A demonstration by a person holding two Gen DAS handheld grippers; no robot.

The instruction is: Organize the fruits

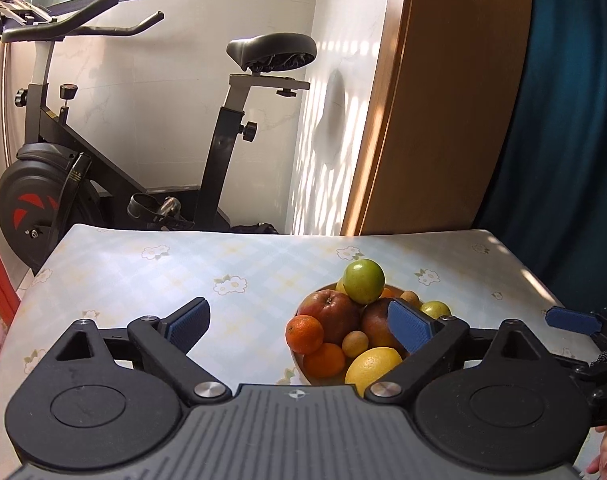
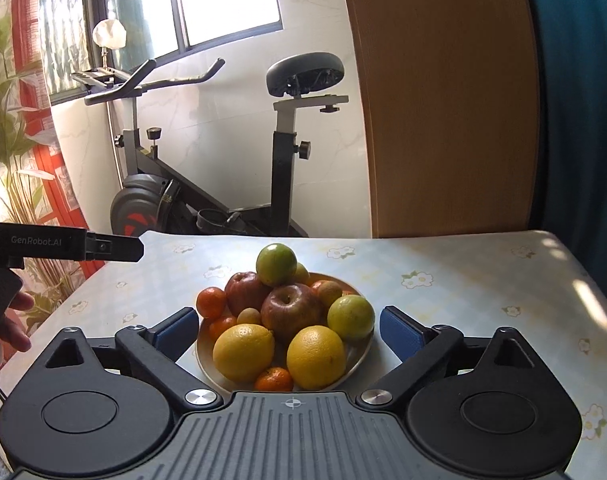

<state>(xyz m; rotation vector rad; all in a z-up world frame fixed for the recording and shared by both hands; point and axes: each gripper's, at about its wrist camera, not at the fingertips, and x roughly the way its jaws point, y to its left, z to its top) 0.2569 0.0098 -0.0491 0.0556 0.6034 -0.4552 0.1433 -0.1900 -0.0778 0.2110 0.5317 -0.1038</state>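
A shallow bowl (image 2: 361,354) piled with fruit stands on the table. On top sits a green apple (image 2: 276,264); below are red apples (image 2: 290,312), two yellow lemons (image 2: 243,352), small oranges (image 2: 211,302) and another green fruit (image 2: 350,316). My right gripper (image 2: 289,334) is open, with the bowl between its fingers, just in front. My left gripper (image 1: 299,326) is open and empty, left of the bowl (image 1: 299,368); its right finger overlaps the pile (image 1: 363,282). The left gripper's body (image 2: 63,246) shows at the right wrist view's left edge.
The table (image 1: 143,272) has a pale checked cloth with flowers. Behind its far edge stand an exercise bike (image 1: 83,168), a white wall and a wooden door (image 1: 443,120). A blue curtain (image 1: 563,140) hangs on the right.
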